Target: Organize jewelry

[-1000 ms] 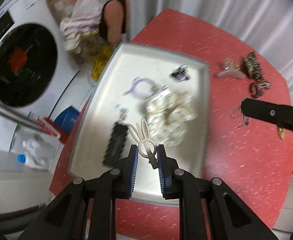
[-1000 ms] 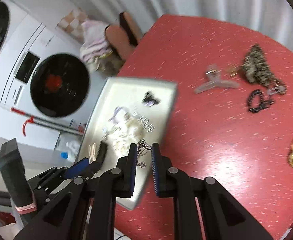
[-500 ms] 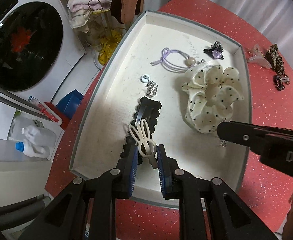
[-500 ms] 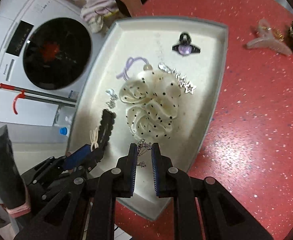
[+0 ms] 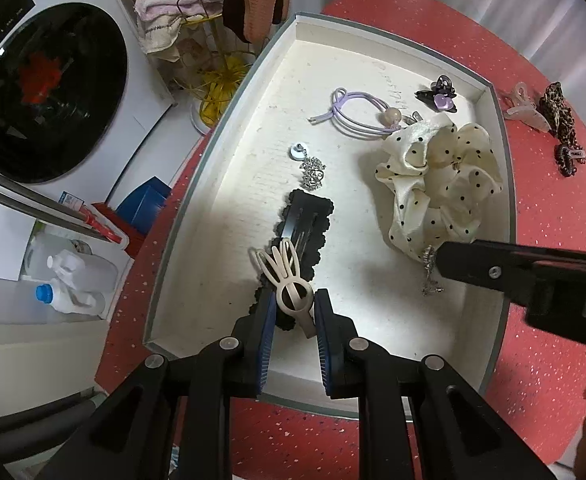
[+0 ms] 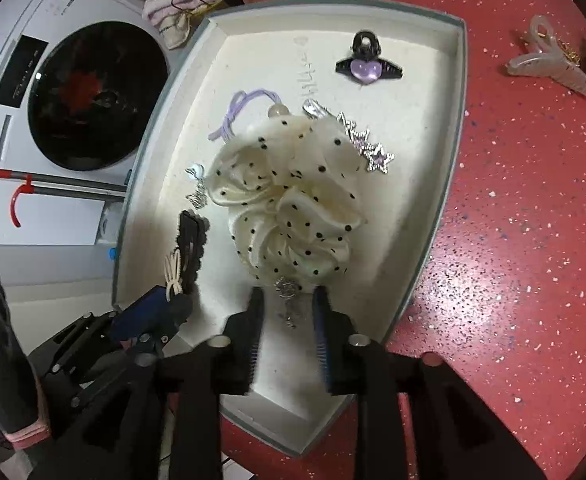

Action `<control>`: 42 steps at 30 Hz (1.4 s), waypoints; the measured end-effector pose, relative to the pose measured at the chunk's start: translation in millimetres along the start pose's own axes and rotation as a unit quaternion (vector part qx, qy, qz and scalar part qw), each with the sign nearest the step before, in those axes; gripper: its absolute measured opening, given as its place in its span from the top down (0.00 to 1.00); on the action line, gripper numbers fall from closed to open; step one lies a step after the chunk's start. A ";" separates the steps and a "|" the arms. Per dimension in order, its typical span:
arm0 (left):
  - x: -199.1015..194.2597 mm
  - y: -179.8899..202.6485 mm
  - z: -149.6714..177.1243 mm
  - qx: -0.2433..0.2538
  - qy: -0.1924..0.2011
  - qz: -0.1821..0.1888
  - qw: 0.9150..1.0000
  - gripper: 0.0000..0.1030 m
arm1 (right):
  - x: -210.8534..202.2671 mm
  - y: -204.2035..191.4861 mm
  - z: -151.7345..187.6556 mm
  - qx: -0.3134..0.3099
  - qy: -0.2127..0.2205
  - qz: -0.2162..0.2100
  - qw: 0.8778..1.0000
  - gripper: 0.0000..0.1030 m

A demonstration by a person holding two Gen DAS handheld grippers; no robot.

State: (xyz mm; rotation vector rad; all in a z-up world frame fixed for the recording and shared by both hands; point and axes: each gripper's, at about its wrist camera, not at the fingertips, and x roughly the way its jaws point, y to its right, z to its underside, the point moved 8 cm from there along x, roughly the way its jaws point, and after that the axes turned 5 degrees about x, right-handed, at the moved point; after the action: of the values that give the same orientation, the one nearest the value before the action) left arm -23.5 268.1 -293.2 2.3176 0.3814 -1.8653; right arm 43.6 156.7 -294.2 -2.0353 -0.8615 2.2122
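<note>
Red speckled table (image 6: 513, 240), round-edged, with a washer (image 5: 49, 92) on the floor beside it. White tray (image 5: 229, 184) with a grey rim sits on the table near its edge.

In the tray: a cream polka-dot scrunchie (image 6: 289, 204) in the middle; a black scalloped clip (image 5: 301, 236) beside it; a lilac hair tie (image 5: 353, 114) and a black claw clip with a purple heart (image 6: 367, 65) at the far end; a star clip (image 6: 369, 148) touching the scrunchie.

Out on the table: a clear claw clip (image 6: 549, 68), well apart from the tray.

Left gripper (image 5: 293, 308) pinches a cream bunny clip (image 5: 289, 280), held over the black clip.

Right gripper (image 6: 287, 312): jaws have just been opening, now spread. A small silver chain (image 6: 287, 292) lies between them on the tray floor, against the scrunchie's near edge, free of both pads.
</note>
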 end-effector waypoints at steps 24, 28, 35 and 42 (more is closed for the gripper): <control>-72.5 -2.9 10.0 -0.020 0.028 -0.022 0.999 0.01 | -85.9 5.6 23.6 -0.008 0.052 0.041 0.998 0.45; -89.4 -5.6 12.9 -0.021 0.036 -0.035 0.999 0.01 | -97.7 2.2 29.7 -0.020 0.057 0.060 0.996 0.38; -123.1 -3.6 14.1 -0.025 0.055 -0.032 0.998 0.01 | -126.7 -8.1 37.5 -0.050 0.085 0.092 0.991 0.16; -152.8 -6.8 13.1 -0.042 0.076 -0.048 0.995 0.01 | -163.1 -14.6 38.6 -0.070 0.139 0.128 0.979 0.14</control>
State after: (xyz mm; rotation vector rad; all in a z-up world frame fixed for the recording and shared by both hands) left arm -67.9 254.7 -146.9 2.4308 0.5875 -1.6825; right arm 27.7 94.3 -138.8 -2.5748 -0.7841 1.9481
